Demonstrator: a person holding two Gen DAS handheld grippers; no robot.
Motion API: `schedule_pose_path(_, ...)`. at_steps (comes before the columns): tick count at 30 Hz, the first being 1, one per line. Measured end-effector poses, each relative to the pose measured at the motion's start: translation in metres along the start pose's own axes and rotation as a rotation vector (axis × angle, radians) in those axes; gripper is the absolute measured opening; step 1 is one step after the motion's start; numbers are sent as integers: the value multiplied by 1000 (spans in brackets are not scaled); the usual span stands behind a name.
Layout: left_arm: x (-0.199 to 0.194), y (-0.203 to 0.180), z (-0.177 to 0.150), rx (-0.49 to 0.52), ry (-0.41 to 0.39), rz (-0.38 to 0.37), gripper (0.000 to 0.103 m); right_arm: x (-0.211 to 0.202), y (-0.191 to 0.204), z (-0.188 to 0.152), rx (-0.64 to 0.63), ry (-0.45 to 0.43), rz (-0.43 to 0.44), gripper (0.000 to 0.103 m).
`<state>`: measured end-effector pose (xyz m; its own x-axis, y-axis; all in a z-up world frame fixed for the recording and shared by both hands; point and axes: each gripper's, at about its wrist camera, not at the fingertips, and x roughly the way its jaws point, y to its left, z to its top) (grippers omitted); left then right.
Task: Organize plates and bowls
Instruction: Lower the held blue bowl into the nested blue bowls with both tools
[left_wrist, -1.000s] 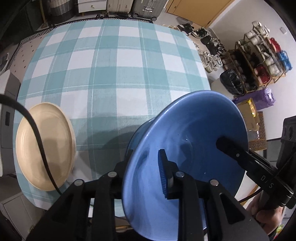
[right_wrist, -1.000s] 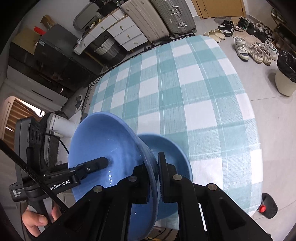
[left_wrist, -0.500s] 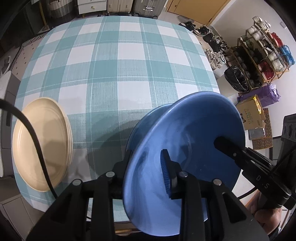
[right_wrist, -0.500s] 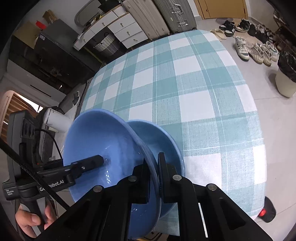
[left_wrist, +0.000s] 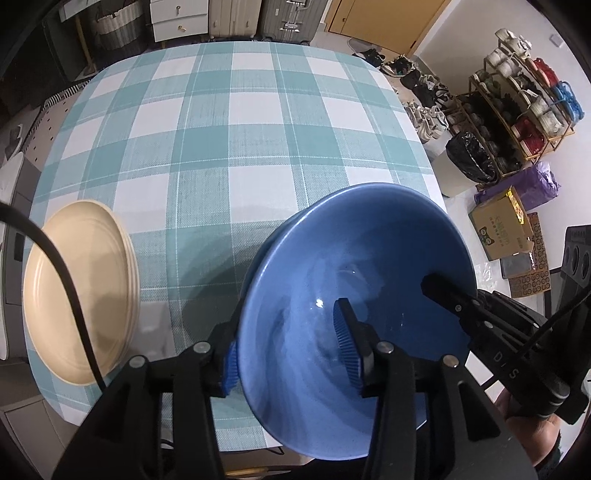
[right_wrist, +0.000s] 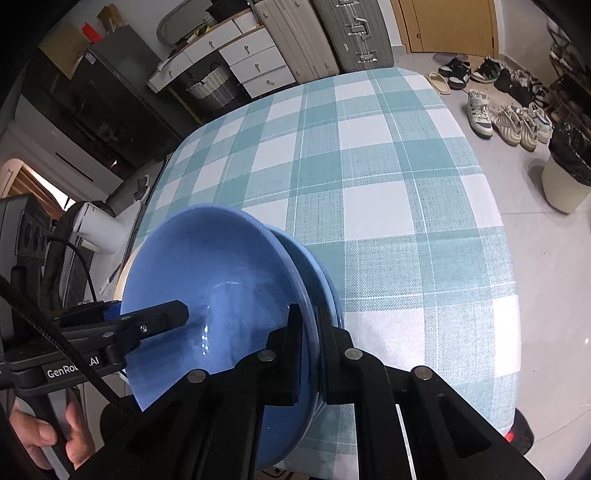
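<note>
A large blue bowl (left_wrist: 354, 280) is held between both grippers at the table's near edge. It sits into a second blue bowl (right_wrist: 325, 280), whose rim shows just behind it. My left gripper (left_wrist: 288, 347) is shut on the bowl's left rim, one pad inside and one outside. My right gripper (right_wrist: 308, 347) is shut on the opposite rim, and it shows in the left wrist view (left_wrist: 458, 306). A stack of cream plates (left_wrist: 81, 291) lies on the table at the near left.
The table carries a teal and white checked cloth (left_wrist: 236, 140). A shoe rack (left_wrist: 517, 110), a black bin (left_wrist: 469, 158) and a cardboard box (left_wrist: 502, 229) stand right of the table. Suitcases (right_wrist: 325, 33) and drawers (right_wrist: 236, 55) line the far wall.
The held blue bowl has come down over the lower blue bowl and now nests in it. Both grippers have kept their hold on its rim.
</note>
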<state>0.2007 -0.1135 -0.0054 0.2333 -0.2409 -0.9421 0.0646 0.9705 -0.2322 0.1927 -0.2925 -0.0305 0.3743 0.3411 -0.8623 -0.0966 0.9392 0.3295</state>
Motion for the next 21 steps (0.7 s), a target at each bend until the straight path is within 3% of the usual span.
schedule_pose_path(5,-1,0,-1,-2,4,1,45,-2,5,0,-31,-6,-5,15)
schedule_pose_path(11,-6,-2,-4,3,-13,74,50,-6,19,-6,-113,-21,-62,26)
schedule_pose_path(21,-9,0,-11,8,-21,74,50,-9,31,-13,-188,-36,-120,29)
